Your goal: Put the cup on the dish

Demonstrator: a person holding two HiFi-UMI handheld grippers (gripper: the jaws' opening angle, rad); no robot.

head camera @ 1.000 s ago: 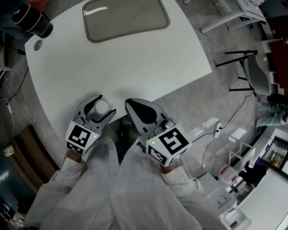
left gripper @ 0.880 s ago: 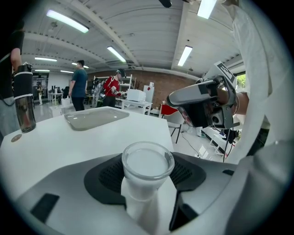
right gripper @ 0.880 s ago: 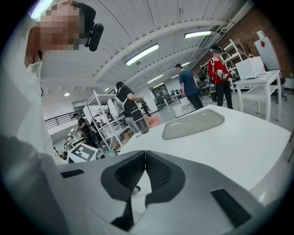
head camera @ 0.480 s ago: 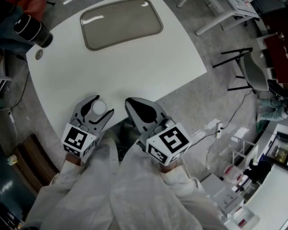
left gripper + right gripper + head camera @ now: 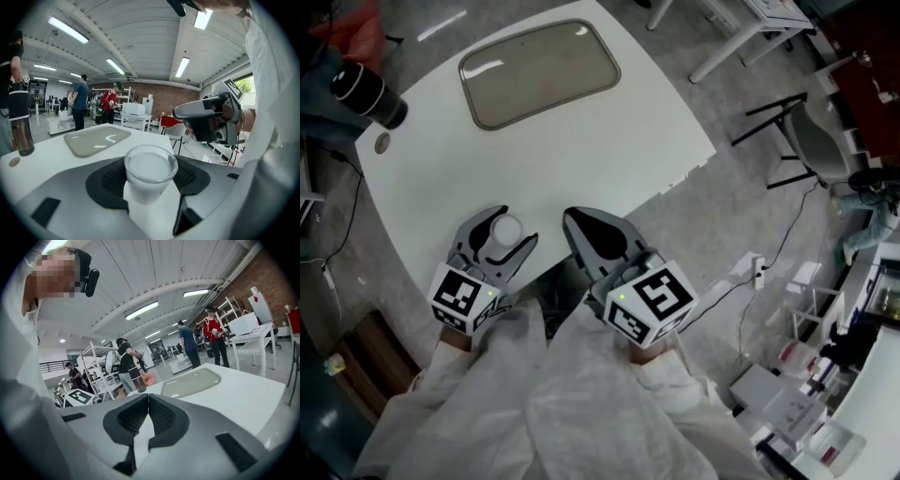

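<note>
The left gripper (image 5: 506,227) and the right gripper (image 5: 570,218) have light grey shells with black, mesh-textured pads (image 5: 161,416) inside the jaws. Each carries a white cube (image 5: 652,302) bearing black square markers and a small green light (image 5: 622,298). Behind the cubes, loose white sleeves (image 5: 581,394) cover both arms.

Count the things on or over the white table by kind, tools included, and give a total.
Cup: 1
Dish: 1
Dark bottle: 1
Small round disc: 1
Tool: 2, the left tool shut on the cup, the right tool shut and empty
Total: 6
</note>
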